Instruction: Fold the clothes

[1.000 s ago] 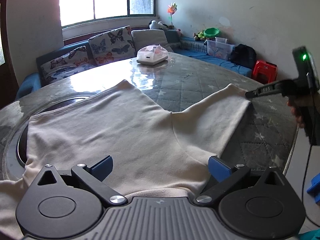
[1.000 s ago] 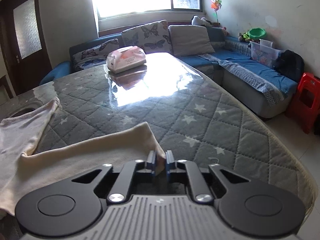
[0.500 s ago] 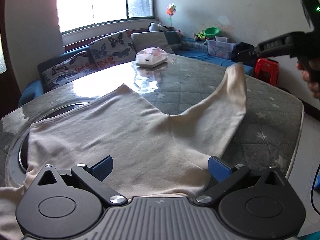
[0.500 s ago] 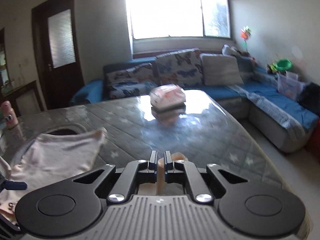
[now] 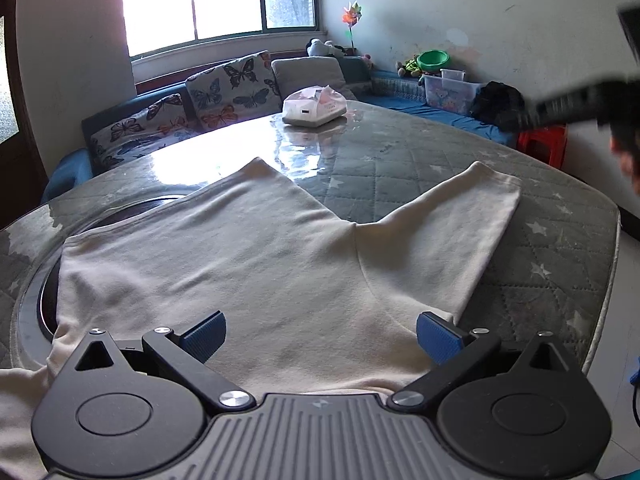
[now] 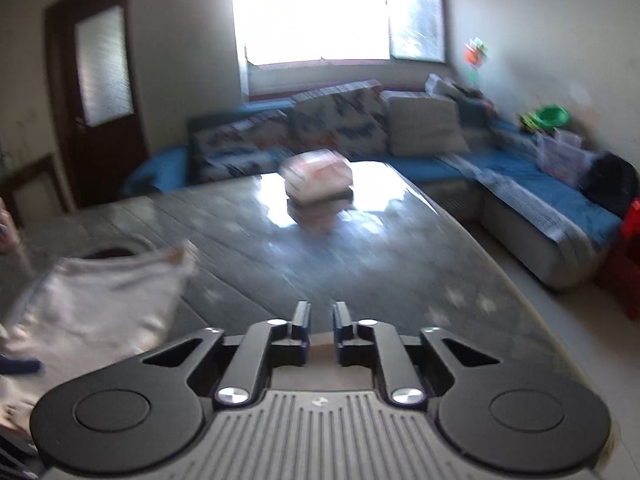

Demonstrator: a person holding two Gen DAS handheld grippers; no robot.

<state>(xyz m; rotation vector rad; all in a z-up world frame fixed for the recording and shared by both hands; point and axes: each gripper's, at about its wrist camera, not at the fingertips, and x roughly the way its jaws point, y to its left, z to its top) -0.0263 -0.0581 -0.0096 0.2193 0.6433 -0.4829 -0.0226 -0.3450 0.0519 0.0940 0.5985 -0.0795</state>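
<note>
A cream garment (image 5: 248, 264) of soft, matt knitted cloth lay on a table (image 5: 400, 164) covered in grey quilted fabric under a glossy, reflective clear sheet. The left gripper (image 5: 320, 336) was matt black plastic with ribbed blue pads and shiny metal pivot pins.

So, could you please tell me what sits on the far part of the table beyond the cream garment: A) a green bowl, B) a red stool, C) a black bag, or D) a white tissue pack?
D: the left wrist view shows a white tissue pack resting on the shiny far part of the table, beyond the cream garment, with nothing else standing on the tabletop.
</note>
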